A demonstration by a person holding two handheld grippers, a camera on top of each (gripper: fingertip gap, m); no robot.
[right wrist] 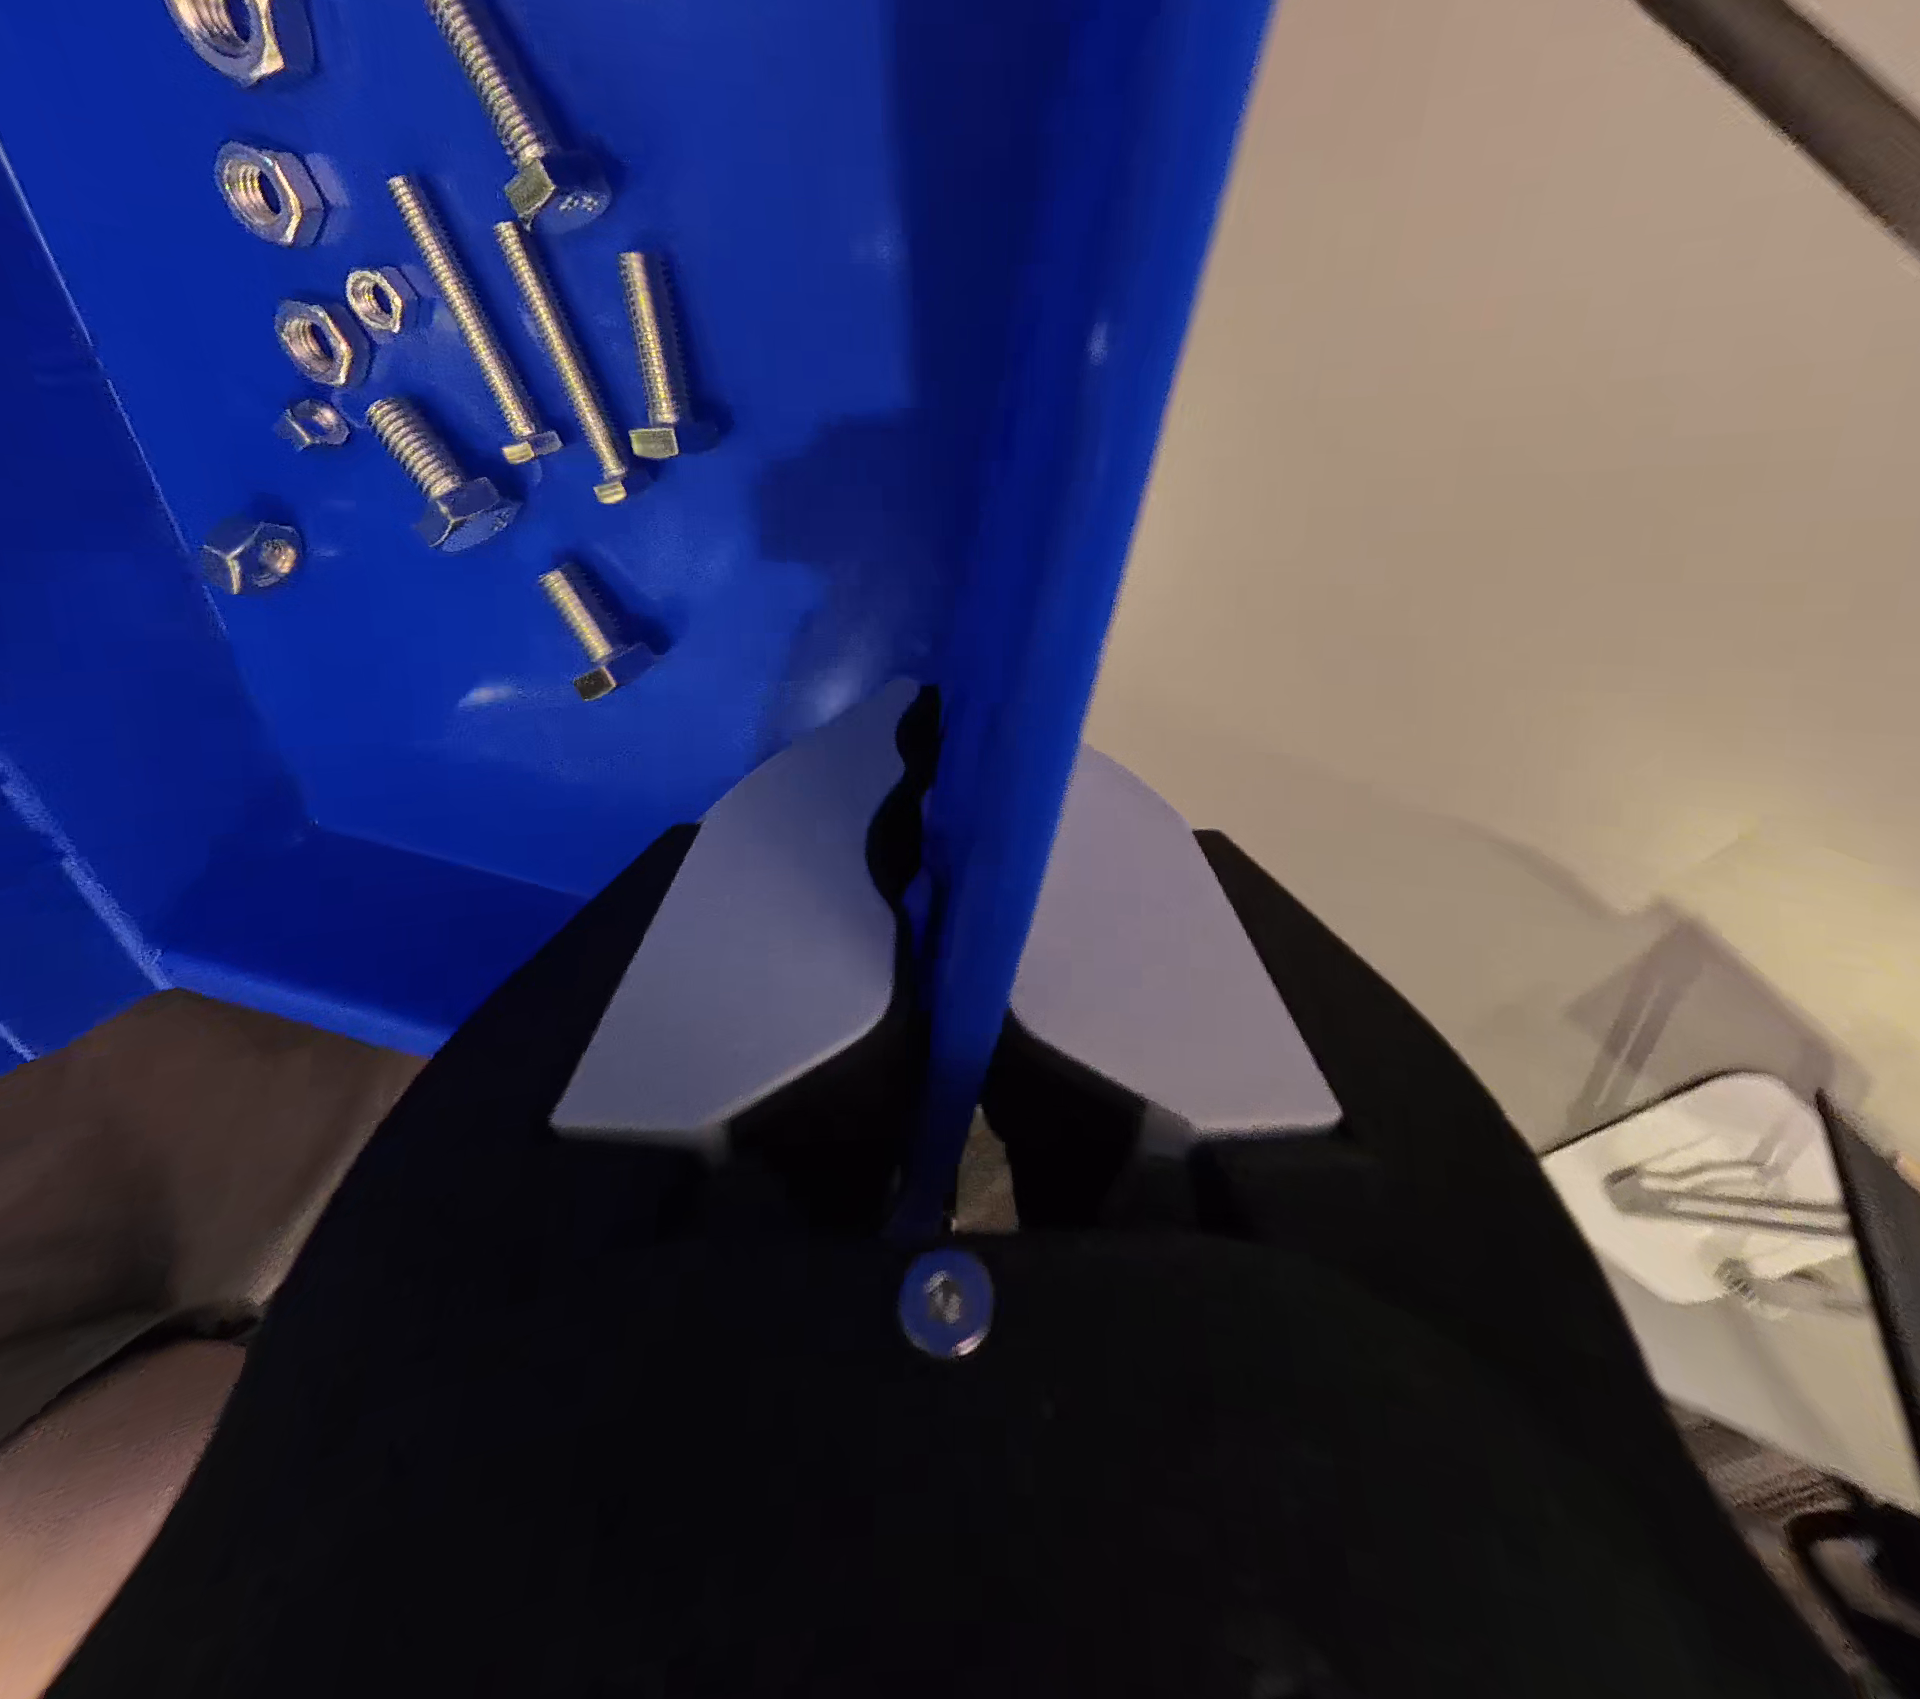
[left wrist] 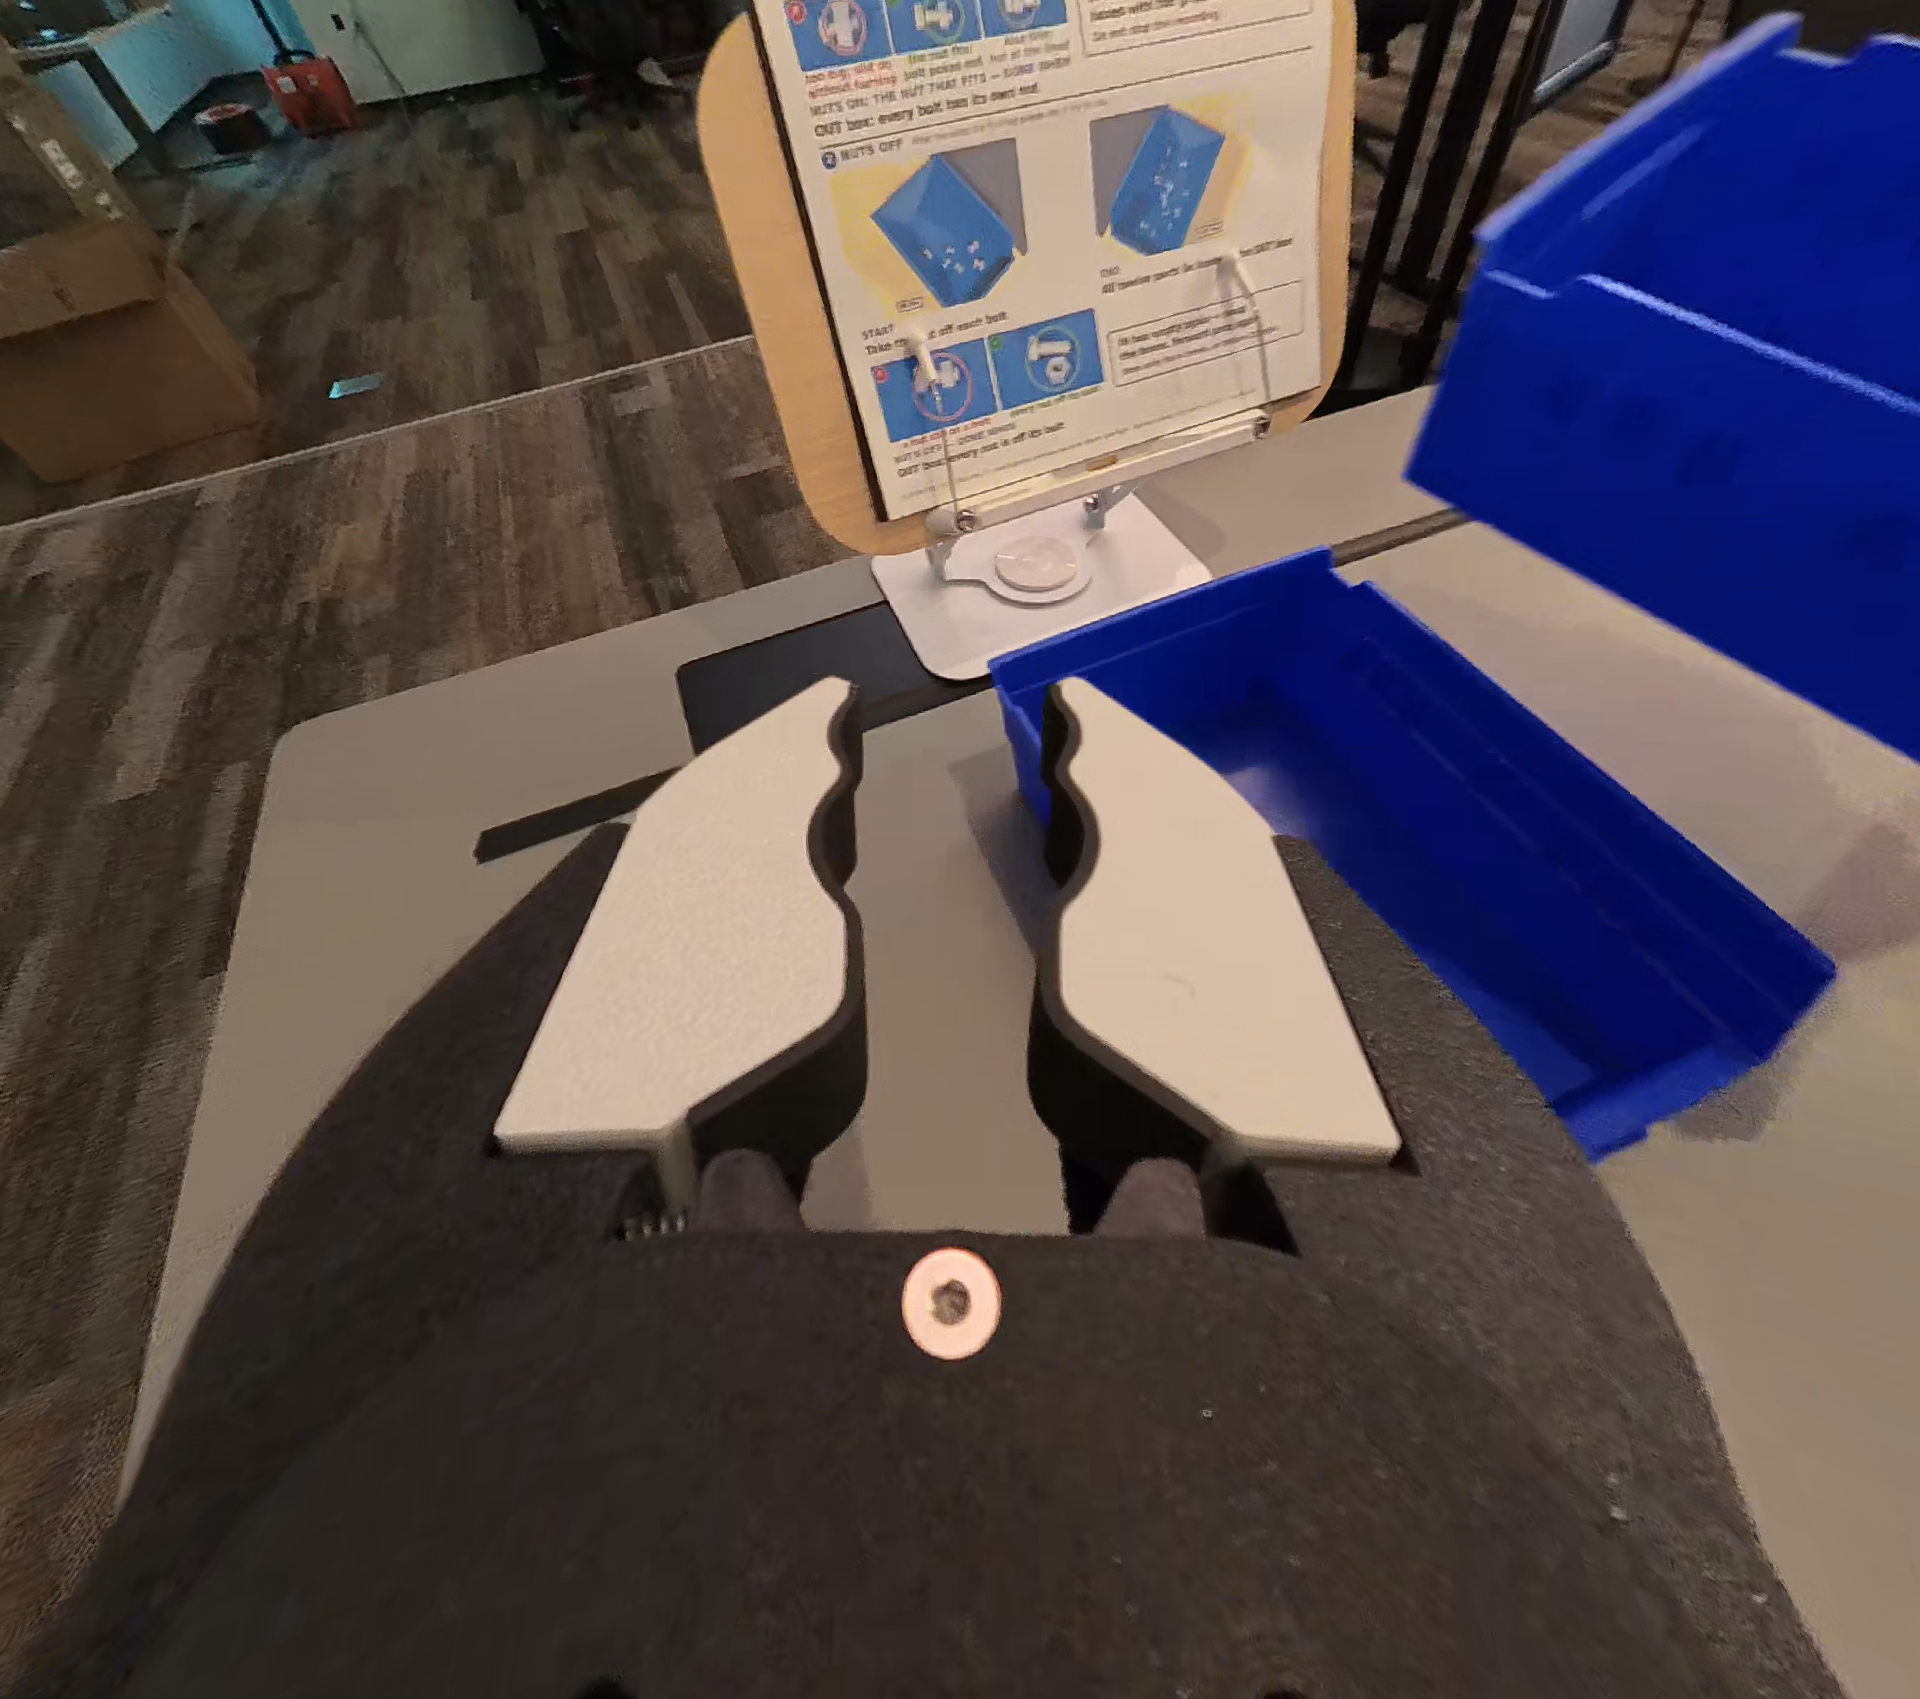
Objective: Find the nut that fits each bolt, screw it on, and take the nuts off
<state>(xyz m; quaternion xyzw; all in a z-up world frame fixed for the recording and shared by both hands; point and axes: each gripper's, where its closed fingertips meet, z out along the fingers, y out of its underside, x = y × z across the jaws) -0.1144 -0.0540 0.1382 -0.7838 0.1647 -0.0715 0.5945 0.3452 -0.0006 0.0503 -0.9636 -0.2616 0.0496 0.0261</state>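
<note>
Gripping one wall of a blue bin [right wrist: 727, 91], the right gripper [right wrist: 966, 828] has its fingers [right wrist: 769, 943] closed on the plastic, one inside and one outside. Loose on the bin floor: six nuts [right wrist: 234, 8] of mixed sizes in a rough column, six bolts [right wrist: 509, 80] beside them, none joined. From the left wrist view this bin [left wrist: 1704, 361] hangs tilted above the grey surface [left wrist: 436, 818]. Left gripper [left wrist: 951, 745] hovers low over the surface, fingers [left wrist: 717, 911] apart, holding nothing. Just beside its right finger a second blue bin [left wrist: 1621, 995] sits on the surface; nothing shows inside. Behind it an instruction sheet [left wrist: 1049, 143] stands on a white stand [left wrist: 1039, 600].
</note>
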